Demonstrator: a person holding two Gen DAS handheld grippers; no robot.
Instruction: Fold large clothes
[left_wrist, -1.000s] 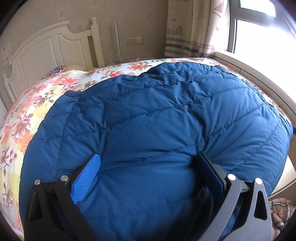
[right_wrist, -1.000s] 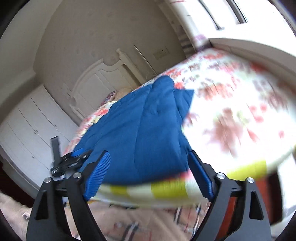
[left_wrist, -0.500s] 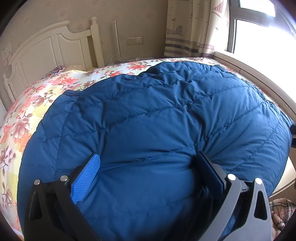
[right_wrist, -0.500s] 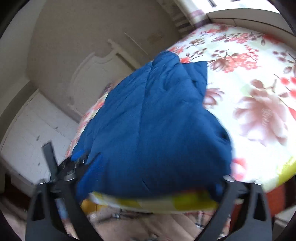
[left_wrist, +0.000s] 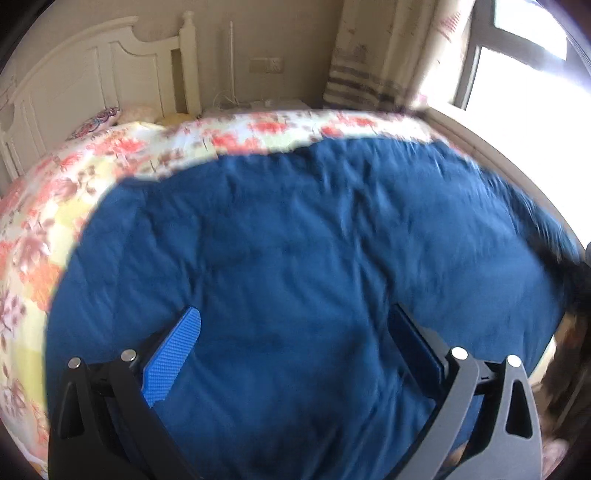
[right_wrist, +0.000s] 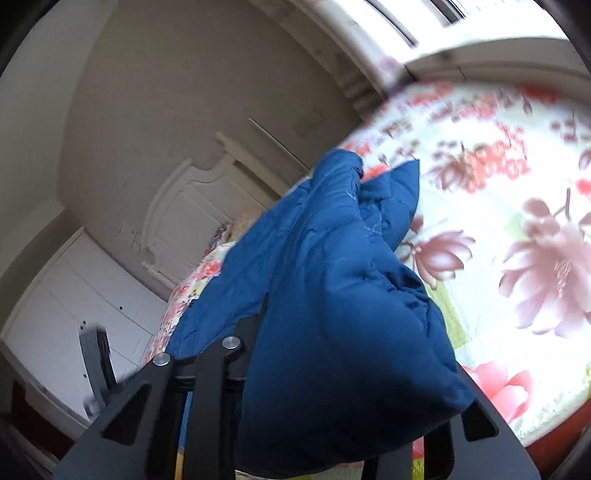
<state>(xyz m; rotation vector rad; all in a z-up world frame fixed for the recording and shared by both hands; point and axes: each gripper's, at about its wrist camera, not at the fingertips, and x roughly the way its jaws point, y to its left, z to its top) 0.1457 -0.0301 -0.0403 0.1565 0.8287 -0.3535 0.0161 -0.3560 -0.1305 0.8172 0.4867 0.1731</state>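
Observation:
A large blue quilted jacket (left_wrist: 314, 240) lies spread over the floral bed. My left gripper (left_wrist: 295, 332) is open, its blue-padded fingers (left_wrist: 173, 354) resting low over the jacket's near edge with padding bulging between them. In the right wrist view the jacket (right_wrist: 332, 295) is bunched and lifted over my right gripper (right_wrist: 343, 369). Its fingers are buried in the fabric and hold a thick fold of the jacket's end.
The floral bedspread (left_wrist: 44, 206) shows around the jacket. A white headboard (left_wrist: 85, 77) stands at the back. A curtain (left_wrist: 369, 55) and window (left_wrist: 524, 92) are at the right. White wardrobe doors (right_wrist: 74, 306) stand left of the bed.
My right gripper has moved in onto the jacket's end, closed on it and lifted it. My left gripper has shifted slightly, and the jacket's far edge has drawn nearer.

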